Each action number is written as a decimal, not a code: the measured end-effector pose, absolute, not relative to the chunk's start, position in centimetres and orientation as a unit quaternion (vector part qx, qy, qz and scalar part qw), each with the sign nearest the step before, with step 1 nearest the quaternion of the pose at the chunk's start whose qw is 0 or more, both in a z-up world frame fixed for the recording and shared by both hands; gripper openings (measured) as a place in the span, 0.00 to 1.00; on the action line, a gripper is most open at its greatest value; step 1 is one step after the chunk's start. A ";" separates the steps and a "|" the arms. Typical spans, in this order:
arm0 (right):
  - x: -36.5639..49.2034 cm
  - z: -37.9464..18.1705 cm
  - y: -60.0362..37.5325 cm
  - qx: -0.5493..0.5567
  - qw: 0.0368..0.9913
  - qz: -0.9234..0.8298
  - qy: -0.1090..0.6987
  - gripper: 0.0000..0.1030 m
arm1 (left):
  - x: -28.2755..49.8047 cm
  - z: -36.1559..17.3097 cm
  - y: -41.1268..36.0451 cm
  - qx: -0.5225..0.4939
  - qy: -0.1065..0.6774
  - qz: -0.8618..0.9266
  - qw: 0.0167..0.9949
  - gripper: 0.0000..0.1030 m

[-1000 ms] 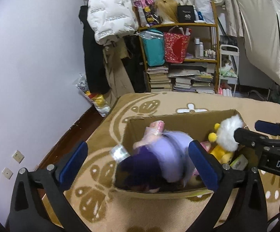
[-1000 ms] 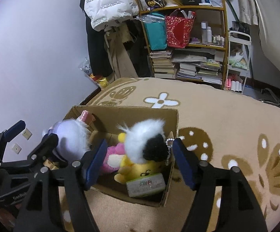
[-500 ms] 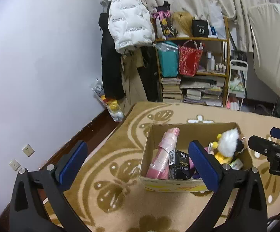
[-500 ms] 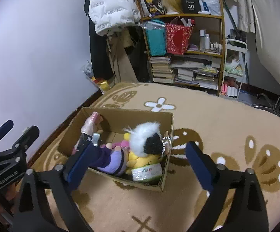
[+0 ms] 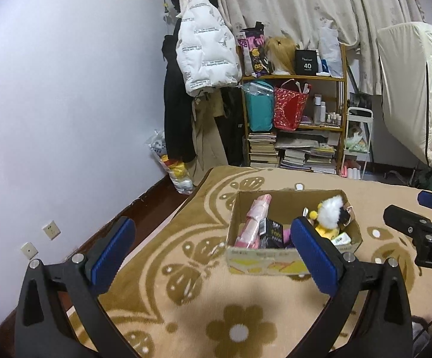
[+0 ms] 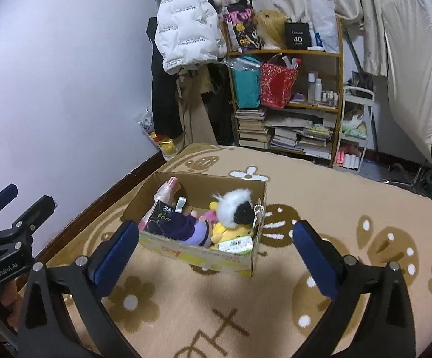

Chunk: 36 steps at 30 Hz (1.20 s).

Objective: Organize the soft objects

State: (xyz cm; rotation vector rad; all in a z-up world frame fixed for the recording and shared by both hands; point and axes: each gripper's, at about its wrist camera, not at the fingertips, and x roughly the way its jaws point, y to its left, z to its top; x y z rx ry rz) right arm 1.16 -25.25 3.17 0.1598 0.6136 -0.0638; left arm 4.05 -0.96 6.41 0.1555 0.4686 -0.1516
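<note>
Nearest, the left gripper (image 5: 213,249) and the right gripper (image 6: 216,249) both stand spread wide and empty, nothing between their blue pads, hanging above the rug (image 6: 350,197) short of the box (image 6: 216,258). That one cardboard box sits on the rug just beyond the fingertips, and the soft things lie inside it. I count two plush toys: a purple doll (image 6: 186,228) lying along the near wall, and a yellow toy (image 6: 230,232) with a white-and-black fluffy head (image 6: 235,207) against the right wall. Both should be light and squashy; they will give under the pads and not slip much, so a pinch across the doll's body or the yellow toy's torso looks safer than one on the fluff, which would likely compress and pull free. A bead chain (image 6: 257,213) hangs beside the fluffy head and could snag. Also in the box: one pink wrapped pack (image 5: 253,220) leaning on the left side, probably soft and crinkly; one black carton (image 5: 271,234), stiff; and one green-labelled pack (image 6: 235,243) at the near right corner. Farther back stands one shelf (image 6: 287,56) against the curtains, with one white jacket (image 6: 186,24) hanging left of it.
</note>
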 end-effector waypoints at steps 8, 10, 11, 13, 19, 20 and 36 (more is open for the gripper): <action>-3.3 3.2 -24.3 0.079 0.961 -0.039 0.263 1.00 | 0.2 6.1 0.7 0.080 0.219 -0.074 0.970 1.00; -3.9 3.2 -24.3 0.073 0.964 -0.042 0.254 1.00 | -0.3 5.9 0.9 0.079 0.221 -0.076 0.969 1.00; -4.4 3.0 -24.2 0.070 0.965 -0.044 0.250 1.00 | -0.6 5.7 1.0 0.079 0.222 -0.077 0.969 1.00; -4.7 2.8 -24.3 0.071 0.965 -0.047 0.248 1.00 | -1.2 5.6 0.9 0.080 0.221 -0.076 0.969 1.00; -5.6 1.7 -24.7 0.077 0.963 -0.059 0.252 1.00 | -2.0 4.7 1.0 0.079 0.223 -0.079 0.968 1.00; -5.7 1.5 -24.7 0.078 0.963 -0.059 0.252 1.00 | -1.9 4.4 1.0 0.081 0.227 -0.082 0.967 1.00; -5.1 -0.6 -25.7 0.099 0.957 -0.069 0.263 1.00 | -0.9 1.8 0.1 0.077 0.249 -0.102 0.960 1.00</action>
